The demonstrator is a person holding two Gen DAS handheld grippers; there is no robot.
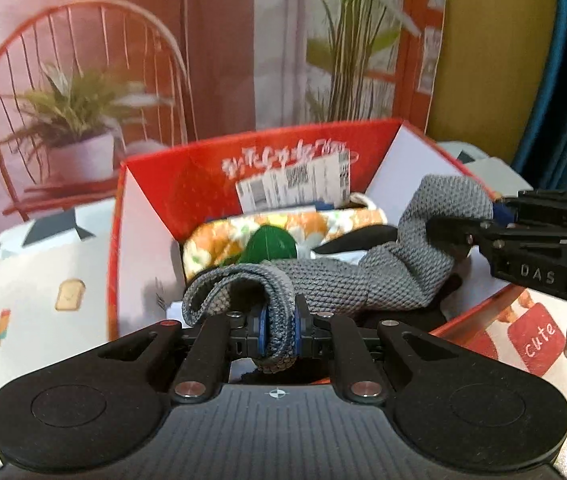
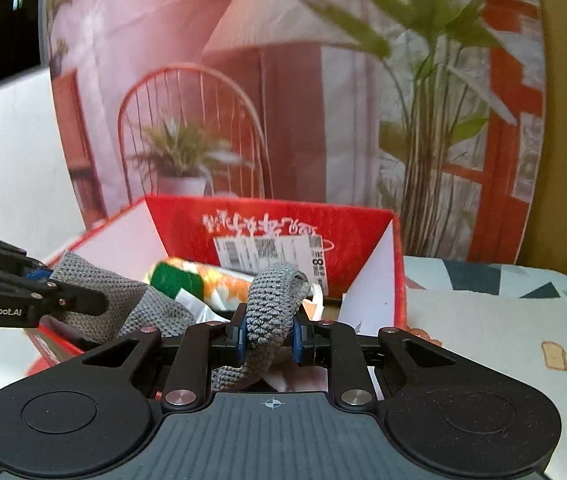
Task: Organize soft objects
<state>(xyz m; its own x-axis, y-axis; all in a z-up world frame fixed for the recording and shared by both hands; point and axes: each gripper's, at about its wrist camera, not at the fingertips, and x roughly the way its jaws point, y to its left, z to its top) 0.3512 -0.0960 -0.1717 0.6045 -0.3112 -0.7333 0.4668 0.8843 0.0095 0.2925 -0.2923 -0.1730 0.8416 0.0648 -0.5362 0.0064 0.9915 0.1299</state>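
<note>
A grey knitted cloth (image 1: pixel 323 280) hangs stretched between both grippers over an open red cardboard box (image 1: pixel 187 184). My left gripper (image 1: pixel 279 330) is shut on one bunched end of it. My right gripper (image 2: pixel 269 336) is shut on the other end (image 2: pixel 271 304); it shows in the left wrist view (image 1: pixel 479 232) at the right. The left gripper shows in the right wrist view (image 2: pixel 55 292) at the left. Inside the box lie an orange-and-white floral soft item (image 1: pixel 219 240) with a green patch (image 1: pixel 271 246), and something black (image 1: pixel 359 240).
The box (image 2: pixel 363 224) carries a white shipping label (image 1: pixel 295 184) on its back wall. It sits on a white patterned tablecloth (image 1: pixel 43 280). A printed backdrop of a chair and plants (image 1: pixel 83 80) stands behind. A red "cute" print (image 1: pixel 539 338) is at the right.
</note>
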